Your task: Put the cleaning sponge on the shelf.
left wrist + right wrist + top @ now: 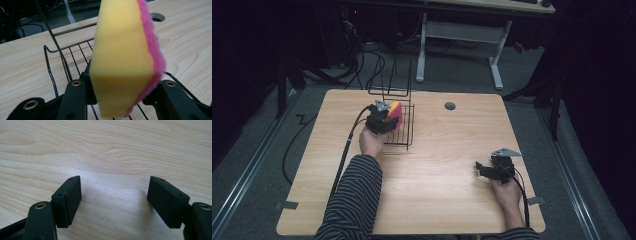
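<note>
While the left hand-held gripper [384, 116] clamps a sponge [125, 57] above the wire rack [402, 127], seemingly to drop it in, the right hand-held gripper [486, 169] idles with jaws spread over the table [447, 170].

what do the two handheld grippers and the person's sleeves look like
Both the left gripper and the right gripper are black with two flat, rectangular jaws and brass-coloured pivot rivets. Each carries a grey three-cornered plate on top and trails a black cable. The sleeves are dark with thin pale stripes.
</note>
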`<state>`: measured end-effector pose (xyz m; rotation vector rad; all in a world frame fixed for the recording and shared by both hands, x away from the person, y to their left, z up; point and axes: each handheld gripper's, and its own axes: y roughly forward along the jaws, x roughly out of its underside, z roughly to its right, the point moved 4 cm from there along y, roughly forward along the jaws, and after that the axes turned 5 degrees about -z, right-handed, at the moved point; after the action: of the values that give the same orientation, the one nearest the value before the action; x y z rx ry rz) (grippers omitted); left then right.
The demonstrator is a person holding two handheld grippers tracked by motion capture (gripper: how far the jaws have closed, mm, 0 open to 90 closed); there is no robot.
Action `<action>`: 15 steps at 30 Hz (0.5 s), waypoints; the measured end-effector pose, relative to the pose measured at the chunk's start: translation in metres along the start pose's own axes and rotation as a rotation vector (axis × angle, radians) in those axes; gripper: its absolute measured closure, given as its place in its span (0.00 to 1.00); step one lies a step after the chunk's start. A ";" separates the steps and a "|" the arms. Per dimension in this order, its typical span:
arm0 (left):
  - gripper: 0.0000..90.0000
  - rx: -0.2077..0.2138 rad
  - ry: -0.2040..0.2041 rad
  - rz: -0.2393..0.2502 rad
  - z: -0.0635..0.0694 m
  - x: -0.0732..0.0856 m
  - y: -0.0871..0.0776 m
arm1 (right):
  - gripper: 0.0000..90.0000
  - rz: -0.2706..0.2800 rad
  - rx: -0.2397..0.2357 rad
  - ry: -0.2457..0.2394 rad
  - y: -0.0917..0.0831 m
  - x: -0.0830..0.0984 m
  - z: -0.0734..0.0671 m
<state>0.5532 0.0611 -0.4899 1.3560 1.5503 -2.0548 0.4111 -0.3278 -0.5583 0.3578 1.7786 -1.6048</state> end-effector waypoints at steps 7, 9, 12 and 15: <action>0.63 0.005 -0.005 0.001 0.001 0.000 0.002 | 0.31 0.000 0.000 0.000 0.000 0.000 0.000; 0.59 0.002 -0.011 -0.001 0.001 0.000 0.002 | 0.31 0.000 0.000 0.000 0.000 0.000 0.000; 0.50 0.004 -0.020 0.000 0.001 0.000 0.001 | 0.31 0.000 -0.001 0.001 0.000 0.000 0.000; 0.43 0.001 -0.021 -0.003 0.001 0.000 0.000 | 0.31 0.000 0.000 0.000 0.000 0.000 0.000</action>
<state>0.5525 0.0603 -0.4900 1.3292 1.5436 -2.0647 0.4111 -0.3278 -0.5583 0.3578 1.7786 -1.6045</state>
